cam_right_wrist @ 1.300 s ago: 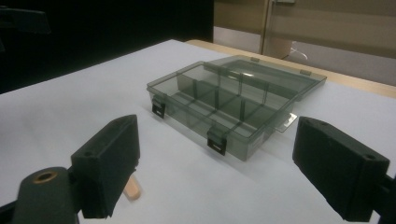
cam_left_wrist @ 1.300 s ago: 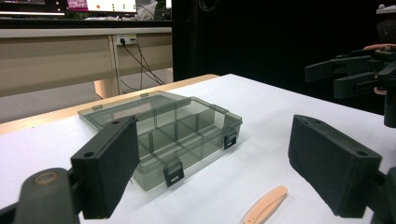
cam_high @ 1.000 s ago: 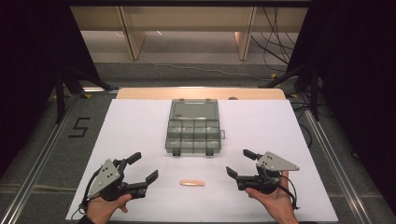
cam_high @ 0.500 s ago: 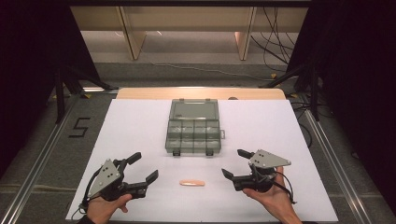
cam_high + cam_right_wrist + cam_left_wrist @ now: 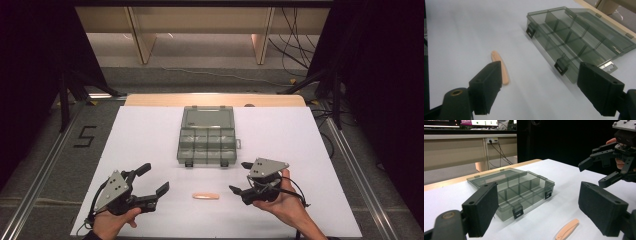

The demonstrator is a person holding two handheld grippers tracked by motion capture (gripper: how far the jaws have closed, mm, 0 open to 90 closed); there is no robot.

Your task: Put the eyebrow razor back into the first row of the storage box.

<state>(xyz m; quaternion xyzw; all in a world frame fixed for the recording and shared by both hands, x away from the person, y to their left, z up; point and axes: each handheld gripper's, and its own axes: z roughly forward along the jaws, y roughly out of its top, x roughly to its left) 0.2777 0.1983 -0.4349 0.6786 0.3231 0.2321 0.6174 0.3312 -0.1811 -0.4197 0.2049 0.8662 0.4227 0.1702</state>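
While just narrowing, right gripper gapes empty near stick.

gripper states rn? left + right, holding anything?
Left claw: open, holding nothing.
Right claw: open, jaws just closing a little, nothing between them; peach stick lies on the table.

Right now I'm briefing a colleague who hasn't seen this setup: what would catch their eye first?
Probably the open smoky-grey box, its lid flat toward the table's far side and its compartments looking empty, mid-table on the white sheet. Next, the small peach stick lying alone near the front edge. An open black claw flanks it on each side: left claw, right claw.
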